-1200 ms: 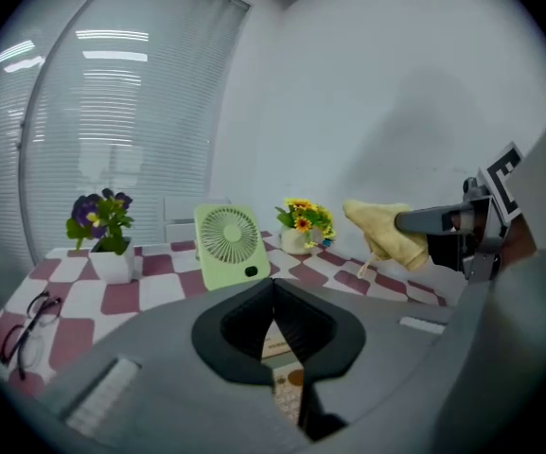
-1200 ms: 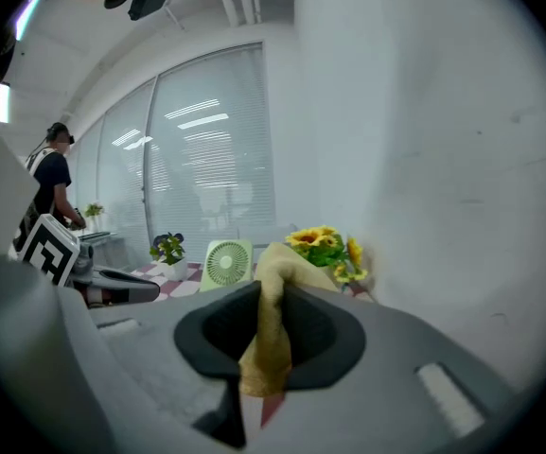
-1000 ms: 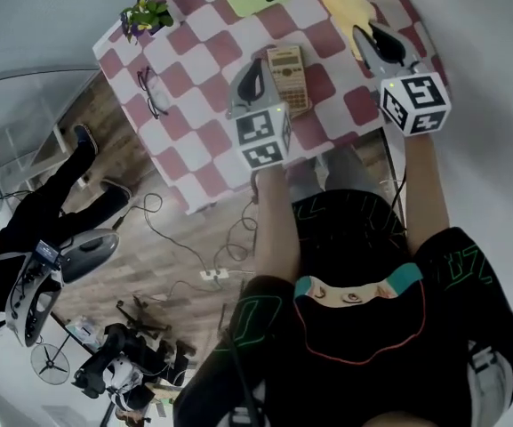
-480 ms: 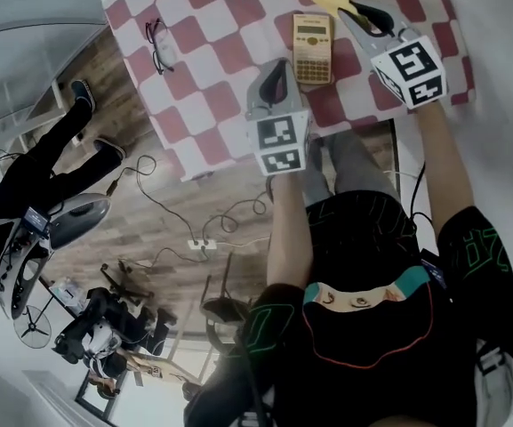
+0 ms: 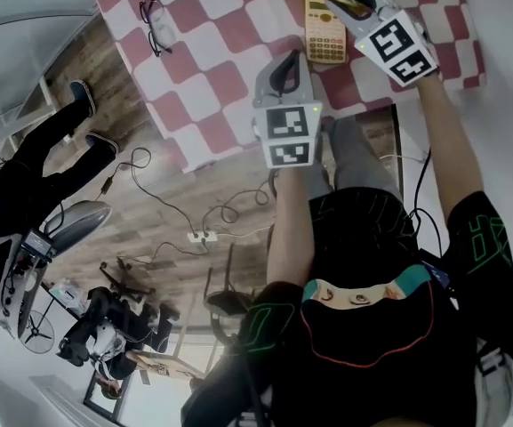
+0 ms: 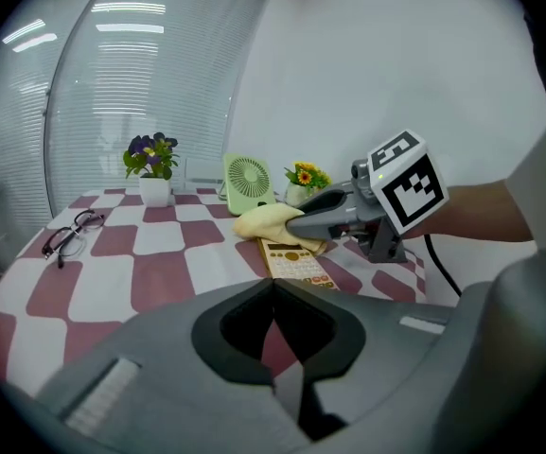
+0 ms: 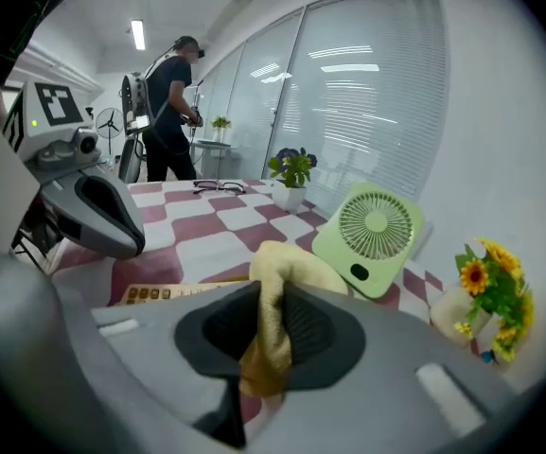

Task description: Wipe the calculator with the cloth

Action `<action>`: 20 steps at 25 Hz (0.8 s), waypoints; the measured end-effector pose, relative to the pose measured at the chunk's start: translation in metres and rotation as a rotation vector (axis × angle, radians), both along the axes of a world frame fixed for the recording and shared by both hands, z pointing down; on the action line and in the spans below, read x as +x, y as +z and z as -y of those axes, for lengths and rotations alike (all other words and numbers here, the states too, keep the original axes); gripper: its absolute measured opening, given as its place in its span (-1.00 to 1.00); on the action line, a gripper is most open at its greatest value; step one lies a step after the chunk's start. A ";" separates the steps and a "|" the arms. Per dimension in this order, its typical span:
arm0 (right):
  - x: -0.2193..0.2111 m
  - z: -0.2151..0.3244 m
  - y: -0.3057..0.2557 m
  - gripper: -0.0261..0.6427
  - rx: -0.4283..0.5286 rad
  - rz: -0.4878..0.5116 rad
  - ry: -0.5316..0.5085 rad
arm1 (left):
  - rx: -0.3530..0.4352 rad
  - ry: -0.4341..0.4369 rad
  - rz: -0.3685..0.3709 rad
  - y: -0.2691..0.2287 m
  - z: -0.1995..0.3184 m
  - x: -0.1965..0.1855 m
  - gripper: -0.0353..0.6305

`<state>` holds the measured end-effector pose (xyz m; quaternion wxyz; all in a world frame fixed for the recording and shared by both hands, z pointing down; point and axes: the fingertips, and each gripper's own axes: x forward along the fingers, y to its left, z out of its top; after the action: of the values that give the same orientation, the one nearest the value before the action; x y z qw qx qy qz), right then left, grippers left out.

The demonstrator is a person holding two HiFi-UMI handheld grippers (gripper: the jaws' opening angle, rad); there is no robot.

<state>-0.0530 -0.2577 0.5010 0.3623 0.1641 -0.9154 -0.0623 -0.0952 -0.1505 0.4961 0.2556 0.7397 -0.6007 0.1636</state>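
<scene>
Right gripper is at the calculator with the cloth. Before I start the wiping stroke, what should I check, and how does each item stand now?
1. Cloth gripped: ok. The right gripper is shut on the cloth.
2. Cloth on target: ok. It lies over the far end of the calculator; the keys are uncovered.
3. Calculator steadied: not ok. The left gripper is shut, empty, and short of the calculator, not touching it.
4. Stroke path: ok. Nothing lies on the keys; the fan and glasses sit apart.
5. Cloth pressed firmly against the surface: cannot tell.
</scene>
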 end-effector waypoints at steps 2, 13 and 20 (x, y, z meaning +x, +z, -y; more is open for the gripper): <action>-0.004 -0.006 0.006 -0.73 0.017 -0.038 -0.021 | 0.004 0.004 -0.005 0.000 -0.001 -0.003 -0.86; -0.007 -0.042 0.013 -0.72 0.039 -0.150 -0.120 | 0.019 0.027 -0.022 -0.002 -0.007 -0.009 -0.86; -0.001 -0.071 0.012 -0.73 0.019 -0.185 -0.178 | 0.029 0.033 -0.033 -0.005 -0.011 -0.010 -0.86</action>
<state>-0.0543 -0.1863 0.5129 0.4368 0.0790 -0.8883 -0.1177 -0.1048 -0.1392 0.4915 0.2520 0.7557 -0.5863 0.1471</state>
